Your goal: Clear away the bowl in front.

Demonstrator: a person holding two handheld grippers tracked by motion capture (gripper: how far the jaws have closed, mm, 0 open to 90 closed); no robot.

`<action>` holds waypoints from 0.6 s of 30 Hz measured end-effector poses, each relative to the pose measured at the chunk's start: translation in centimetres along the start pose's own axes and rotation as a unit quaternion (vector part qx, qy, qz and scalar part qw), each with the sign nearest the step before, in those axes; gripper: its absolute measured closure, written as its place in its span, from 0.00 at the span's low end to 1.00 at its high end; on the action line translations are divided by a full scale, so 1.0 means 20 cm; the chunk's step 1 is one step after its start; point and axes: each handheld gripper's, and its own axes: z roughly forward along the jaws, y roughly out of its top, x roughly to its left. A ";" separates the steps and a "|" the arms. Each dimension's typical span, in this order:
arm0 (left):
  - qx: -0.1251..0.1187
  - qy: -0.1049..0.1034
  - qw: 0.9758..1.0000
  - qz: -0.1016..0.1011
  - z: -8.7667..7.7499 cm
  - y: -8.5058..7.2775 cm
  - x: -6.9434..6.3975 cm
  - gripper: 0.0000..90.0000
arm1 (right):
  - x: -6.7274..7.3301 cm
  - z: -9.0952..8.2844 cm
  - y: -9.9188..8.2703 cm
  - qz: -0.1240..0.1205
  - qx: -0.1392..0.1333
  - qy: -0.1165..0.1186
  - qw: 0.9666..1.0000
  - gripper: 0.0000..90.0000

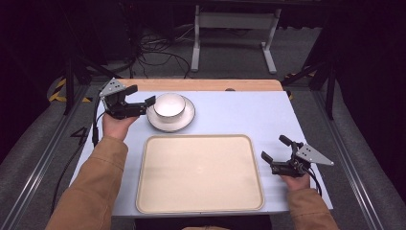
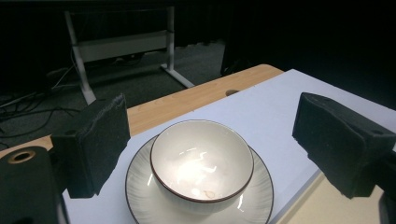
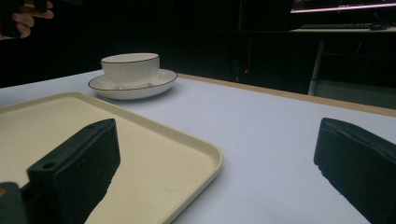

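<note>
One bowl (image 1: 169,105), one saucer (image 1: 184,122), one tray (image 1: 153,191).

**A lab test bench**

Black cables (image 1: 158,52) tangle across the grey carpeted floor (image 1: 230,52). A white metal desk frame (image 1: 234,28) stands behind the pale blue tabletop (image 1: 239,115). Black rig struts (image 1: 72,81) and dark curtains surround it.

A bowl (image 1: 169,105) sits on a plate (image 1: 184,122) behind the tray (image 1: 143,191), toward the table's (image 1: 239,112) left
</note>
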 end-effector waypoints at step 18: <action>0.073 0.014 0.997 -0.038 0.20 0.00 0.08 0.19 | 0.00 0.00 0.00 0.000 0.000 -0.006 1.000 0.01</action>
